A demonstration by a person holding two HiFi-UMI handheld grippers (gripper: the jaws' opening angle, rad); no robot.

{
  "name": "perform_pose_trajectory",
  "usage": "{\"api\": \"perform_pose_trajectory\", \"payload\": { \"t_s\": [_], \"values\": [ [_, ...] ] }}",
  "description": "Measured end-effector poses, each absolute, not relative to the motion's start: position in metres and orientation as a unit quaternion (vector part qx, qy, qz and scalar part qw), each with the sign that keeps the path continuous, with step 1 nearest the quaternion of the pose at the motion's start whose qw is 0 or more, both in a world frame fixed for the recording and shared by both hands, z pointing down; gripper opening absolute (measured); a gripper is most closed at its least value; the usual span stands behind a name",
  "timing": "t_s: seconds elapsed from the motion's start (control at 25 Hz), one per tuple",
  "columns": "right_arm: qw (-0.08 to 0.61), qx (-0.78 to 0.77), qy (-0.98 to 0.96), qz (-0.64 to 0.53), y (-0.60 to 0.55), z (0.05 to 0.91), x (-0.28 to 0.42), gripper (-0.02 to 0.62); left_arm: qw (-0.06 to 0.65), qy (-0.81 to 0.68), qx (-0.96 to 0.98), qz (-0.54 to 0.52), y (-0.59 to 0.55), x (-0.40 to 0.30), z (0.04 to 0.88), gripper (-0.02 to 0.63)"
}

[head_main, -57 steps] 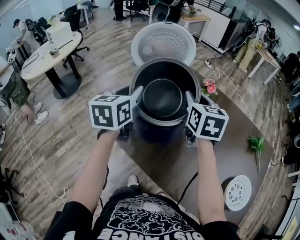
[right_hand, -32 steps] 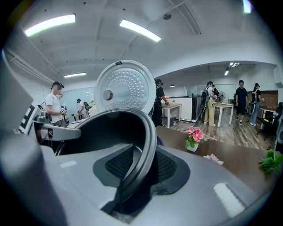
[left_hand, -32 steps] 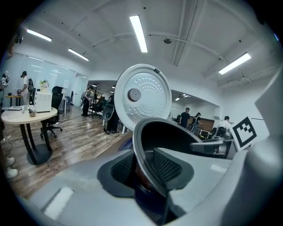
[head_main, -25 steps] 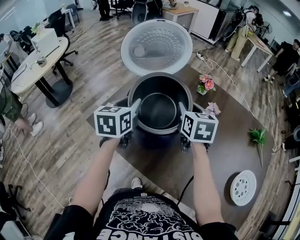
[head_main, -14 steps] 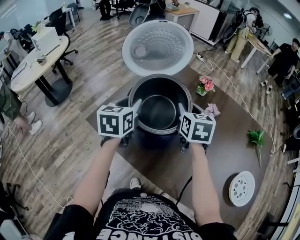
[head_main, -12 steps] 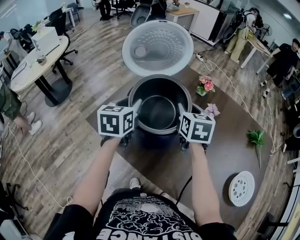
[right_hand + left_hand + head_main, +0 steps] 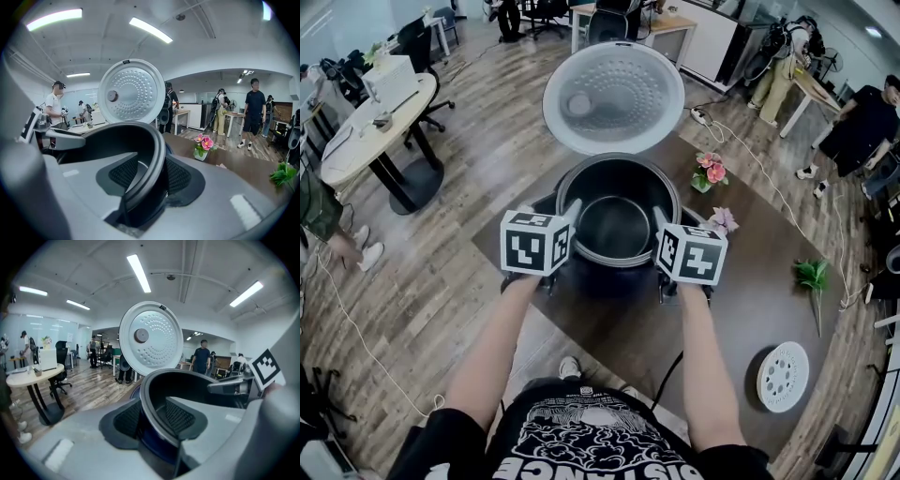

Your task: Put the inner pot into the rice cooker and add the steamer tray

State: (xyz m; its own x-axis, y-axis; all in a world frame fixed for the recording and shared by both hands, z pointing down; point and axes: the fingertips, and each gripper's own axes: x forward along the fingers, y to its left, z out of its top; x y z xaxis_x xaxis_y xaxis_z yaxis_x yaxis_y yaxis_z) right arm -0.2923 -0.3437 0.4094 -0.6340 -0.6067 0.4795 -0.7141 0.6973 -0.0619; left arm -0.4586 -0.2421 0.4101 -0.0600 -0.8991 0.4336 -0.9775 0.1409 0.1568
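The dark inner pot [image 7: 617, 225] sits inside the dark blue rice cooker [image 7: 609, 279], whose white lid [image 7: 614, 97] stands open behind it. My left gripper [image 7: 571, 212] straddles the pot's left rim [image 7: 149, 401], and my right gripper [image 7: 658, 219] straddles the right rim [image 7: 157, 154]. Both sets of jaws are opening. The rim still runs between the pads, with a gap showing on one side of each. The white round steamer tray [image 7: 784, 376] lies flat on the brown table [image 7: 741, 309] at the near right, away from both grippers.
Pink flowers [image 7: 712, 172] in a small pot stand right of the cooker, and a green sprig [image 7: 812, 277] lies farther right. A black cable [image 7: 670, 375] hangs off the table's front edge. A round white table [image 7: 375, 117] stands at the left. People stand at the back.
The pot sits lower in the cooker than in the oldest frame. Over the last second both grippers have stayed at the rim, and the head view has shifted slightly.
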Motion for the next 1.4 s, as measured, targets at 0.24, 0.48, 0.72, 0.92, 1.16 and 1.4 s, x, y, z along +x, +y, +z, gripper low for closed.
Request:
{"api": "perform_pose_trajectory", "payload": {
  "t_s": [0.24,0.48,0.72,0.92,1.16,1.4],
  "values": [
    [0.227,0.374,-0.893,0.103,-0.344,0.414,-0.292,0.193,0.214,-0.723,0.65,0.094,-0.24,-0.46,0.413,0.181],
    [0.213,0.371,-0.898,0.104,-0.342,0.411,-0.291,0.196,0.19,-0.726,0.655,0.085,-0.241,-0.46,0.395,0.181],
    [0.19,0.375,-0.901,0.103,-0.34,0.399,-0.276,0.195,0.174,-0.717,0.67,0.078,-0.247,-0.445,0.379,0.198],
    [0.176,0.388,-0.899,0.1,-0.339,0.387,-0.251,0.196,0.161,-0.704,0.687,0.083,-0.255,-0.42,0.368,0.2],
    [0.165,0.414,-0.89,0.098,-0.341,0.377,-0.205,0.215,0.146,-0.681,0.714,0.079,-0.27,-0.38,0.352,0.217],
    [0.149,0.451,-0.874,0.103,-0.341,0.37,-0.139,0.23,0.134,-0.646,0.747,0.083,-0.287,-0.321,0.344,0.233]
  ]
}}
